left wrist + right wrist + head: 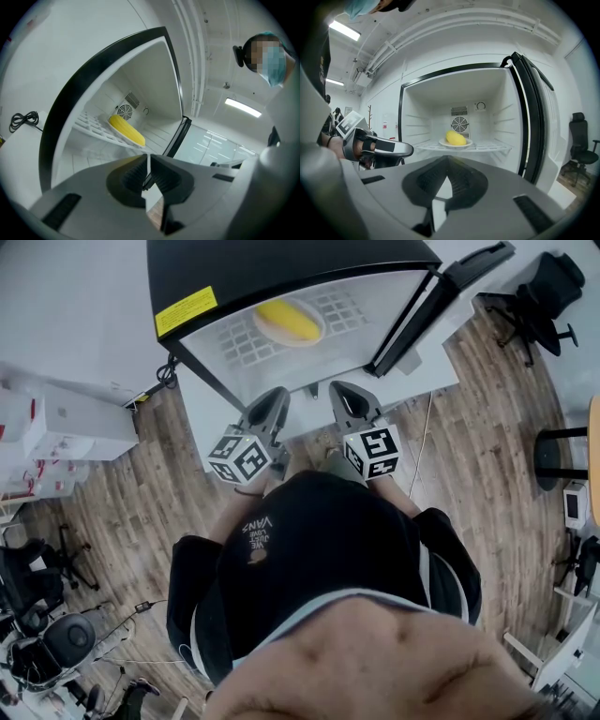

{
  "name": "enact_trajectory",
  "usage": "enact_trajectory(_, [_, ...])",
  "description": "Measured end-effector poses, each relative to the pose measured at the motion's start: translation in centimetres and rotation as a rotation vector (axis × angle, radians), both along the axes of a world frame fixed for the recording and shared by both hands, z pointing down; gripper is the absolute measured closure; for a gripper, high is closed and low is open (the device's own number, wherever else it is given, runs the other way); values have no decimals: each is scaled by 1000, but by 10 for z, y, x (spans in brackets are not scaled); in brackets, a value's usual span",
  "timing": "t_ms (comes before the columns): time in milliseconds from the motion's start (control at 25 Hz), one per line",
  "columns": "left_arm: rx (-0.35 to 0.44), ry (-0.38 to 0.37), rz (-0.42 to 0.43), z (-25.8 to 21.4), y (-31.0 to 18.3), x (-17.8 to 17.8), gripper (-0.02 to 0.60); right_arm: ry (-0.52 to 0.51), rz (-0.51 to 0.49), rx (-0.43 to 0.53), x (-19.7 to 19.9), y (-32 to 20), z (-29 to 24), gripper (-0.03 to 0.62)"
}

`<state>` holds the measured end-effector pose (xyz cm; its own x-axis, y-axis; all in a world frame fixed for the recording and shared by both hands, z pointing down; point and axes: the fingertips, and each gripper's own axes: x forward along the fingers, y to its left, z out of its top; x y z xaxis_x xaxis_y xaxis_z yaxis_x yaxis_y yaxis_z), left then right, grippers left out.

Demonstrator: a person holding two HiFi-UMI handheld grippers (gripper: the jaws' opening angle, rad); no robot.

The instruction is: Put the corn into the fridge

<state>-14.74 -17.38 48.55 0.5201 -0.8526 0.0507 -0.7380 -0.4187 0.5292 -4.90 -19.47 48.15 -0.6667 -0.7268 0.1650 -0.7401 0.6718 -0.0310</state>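
Note:
The yellow corn [289, 322] lies on a white plate [265, 331] on the wire shelf [352, 307] inside the open fridge [281, 259]. The right gripper view shows the corn [455, 138] and plate [466, 143] mid-shelf, in front of the back-wall fan. In the left gripper view the corn [126, 130] shows from below left. My left gripper [278, 395] and right gripper [339, 390] hang side by side just outside the fridge opening, pointing in. Both are shut with nothing between the jaws. The left gripper [401, 149] also shows in the right gripper view.
The fridge door [441, 296] stands open to the right. A black power cable [23, 119] lies by the fridge's left side. Storage boxes [56, 427] stand at the left; office chairs sit at back right [539, 296] and front left [47, 634].

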Motion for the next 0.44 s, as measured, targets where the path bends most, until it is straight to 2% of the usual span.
enact_trajectory(440, [-3,7,3,2,1,0,549,2,6,-4,-1,1,2,582])
